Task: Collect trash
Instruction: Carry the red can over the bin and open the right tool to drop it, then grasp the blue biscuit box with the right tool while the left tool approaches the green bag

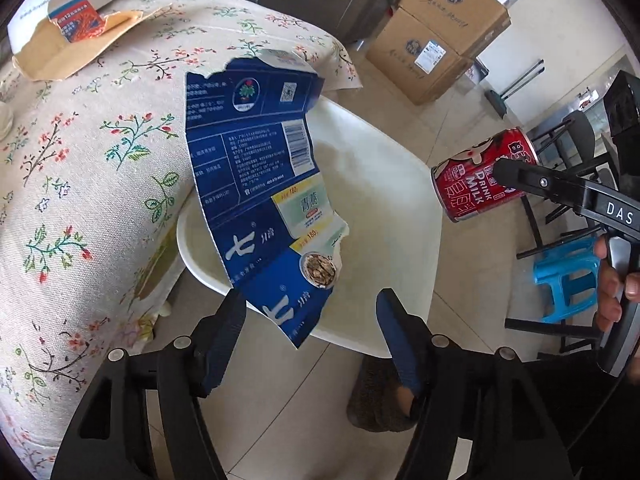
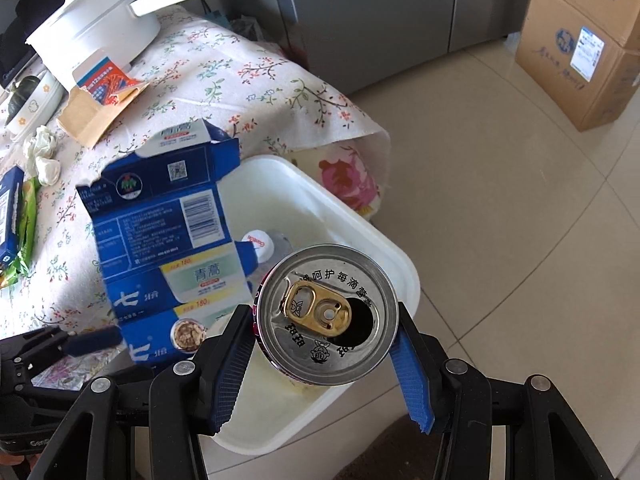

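Note:
A flattened blue carton (image 1: 260, 184) hangs over the white bin (image 1: 384, 208) beside the table. My left gripper (image 1: 312, 332) is open; the carton's lower edge touches only its left finger (image 1: 224, 340). My right gripper (image 2: 324, 360) is shut on a red milk can (image 2: 328, 316), opened top toward the camera, held above the bin (image 2: 340, 216). The can (image 1: 484, 172) shows at the right of the left wrist view. The carton (image 2: 168, 248) shows left of the can. A capped bottle (image 2: 264, 246) lies in the bin.
The floral-cloth table (image 1: 80, 184) holds a torn brown envelope with a red-blue wrapper (image 1: 76, 36), crumpled tissues (image 2: 42, 154), a green packet (image 2: 24, 232) and a white pot (image 2: 92, 24). Cardboard boxes (image 1: 440, 32) stand on the tiled floor. A blue stool (image 1: 568, 284) is at the right.

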### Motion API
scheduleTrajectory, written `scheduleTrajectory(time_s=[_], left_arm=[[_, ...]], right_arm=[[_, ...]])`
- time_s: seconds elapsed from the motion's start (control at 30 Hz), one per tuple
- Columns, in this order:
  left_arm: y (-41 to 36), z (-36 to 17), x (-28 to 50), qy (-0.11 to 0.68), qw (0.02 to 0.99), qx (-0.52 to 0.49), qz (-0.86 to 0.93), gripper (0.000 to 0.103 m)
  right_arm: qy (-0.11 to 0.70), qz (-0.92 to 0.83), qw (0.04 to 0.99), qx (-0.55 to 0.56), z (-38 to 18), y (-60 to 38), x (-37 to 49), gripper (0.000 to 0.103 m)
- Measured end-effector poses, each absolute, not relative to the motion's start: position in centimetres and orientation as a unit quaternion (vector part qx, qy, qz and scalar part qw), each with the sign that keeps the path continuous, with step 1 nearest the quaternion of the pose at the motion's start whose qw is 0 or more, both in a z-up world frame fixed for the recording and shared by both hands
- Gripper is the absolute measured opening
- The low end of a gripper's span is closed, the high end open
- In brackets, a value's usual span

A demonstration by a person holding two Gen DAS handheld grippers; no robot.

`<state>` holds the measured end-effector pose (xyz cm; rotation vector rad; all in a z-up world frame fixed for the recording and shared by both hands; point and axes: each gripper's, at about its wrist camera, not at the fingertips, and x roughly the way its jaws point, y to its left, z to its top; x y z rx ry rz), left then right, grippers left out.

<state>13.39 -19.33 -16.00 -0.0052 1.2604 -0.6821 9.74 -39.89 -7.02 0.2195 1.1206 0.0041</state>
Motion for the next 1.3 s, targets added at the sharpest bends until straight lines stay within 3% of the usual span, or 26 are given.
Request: scheduleTrajectory(time_s=[0.37,0.8,1.03,1.1,1.17,1.3], left_arm=[[-16.5,-13.5,13.6,0.571,0.766,-0.030,-0.293,0.074],[-9.8,-9.5,12.5,0.528,0.820,0.023,-0.217,0.093],[-6.5,-8.7,11.8,0.523,0.827,0.016,-0.206,0.096],[-5.7,-8.3,11.7,0.520,0.830,0.014,-0.203,0.097],[-5.2,-7.9,11.5,0.516,0.834,0.015,-0.198,0.097],[-4.0,-7.4,11.3,0.510,0.839,0.016,-0.188,0.098]], right_arm=[[0.533,0.009,0.840,0.099,-6.9,-39.0,10.0,0.058],[0.551,0.059,0.831,0.053,-7.7,-31.9,12.8,0.058],[0.578,0.058,0.814,0.027,-10.1,-28.9,14.6,0.059],[0.593,0.046,0.803,0.029,-10.9,-28.8,15.1,0.062],[0.598,0.034,0.800,0.034,-11.1,-29.0,15.4,0.076],[0.588,0.035,0.806,0.054,-10.2,-29.5,15.3,0.080]])
